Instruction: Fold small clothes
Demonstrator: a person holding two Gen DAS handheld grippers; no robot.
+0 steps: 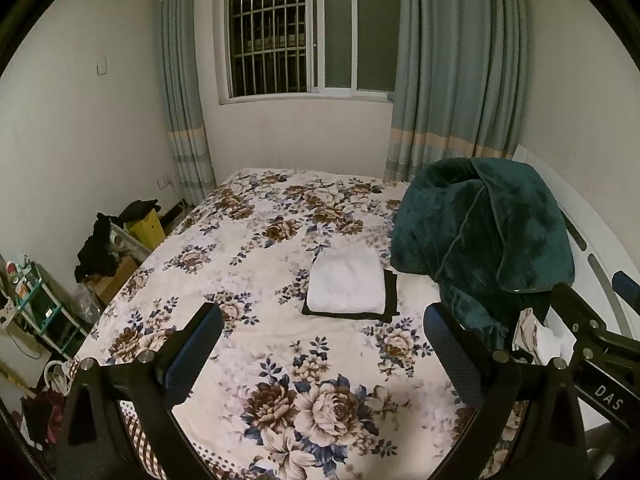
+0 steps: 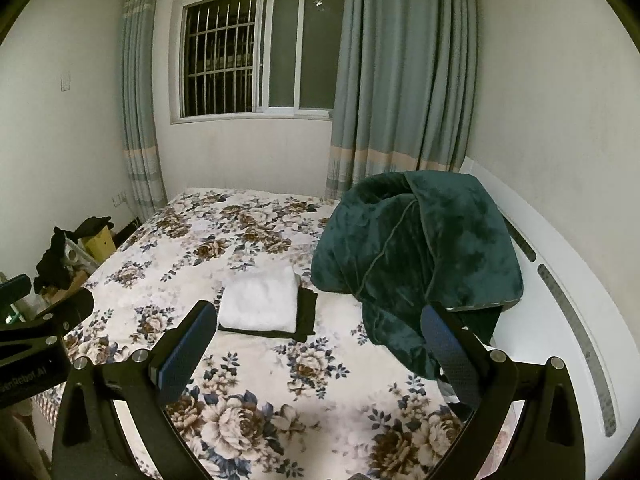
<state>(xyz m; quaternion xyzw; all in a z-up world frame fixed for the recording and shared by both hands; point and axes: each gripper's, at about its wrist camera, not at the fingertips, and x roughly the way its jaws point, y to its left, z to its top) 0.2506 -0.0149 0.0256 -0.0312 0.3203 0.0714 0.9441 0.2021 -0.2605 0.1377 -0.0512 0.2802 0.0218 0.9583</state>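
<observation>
A folded white garment (image 1: pixel 346 282) (image 2: pixel 260 304) lies on a folded black garment (image 1: pixel 391 294) (image 2: pixel 307 312) in the middle of the floral bed (image 1: pixel 240 248) (image 2: pixel 192 240). A crumpled light cloth (image 1: pixel 534 336) peeks out below the green blanket at the right. My left gripper (image 1: pixel 324 346) (image 2: pixel 46 296) hovers open above the near part of the bed, short of the stack, nothing between its fingers. My right gripper (image 2: pixel 320 342) (image 1: pixel 592 292) is also open and empty, at about the same distance from the stack and to the right of the left one.
A heaped dark green blanket (image 1: pixel 480 232) (image 2: pixel 420 248) fills the bed's right side against the white headboard (image 2: pixel 560 280). Left of the bed are black clothes (image 1: pixel 96 252), a yellow box (image 1: pixel 146 230) and a small shelf (image 1: pixel 36 300). A barred window and curtains stand behind.
</observation>
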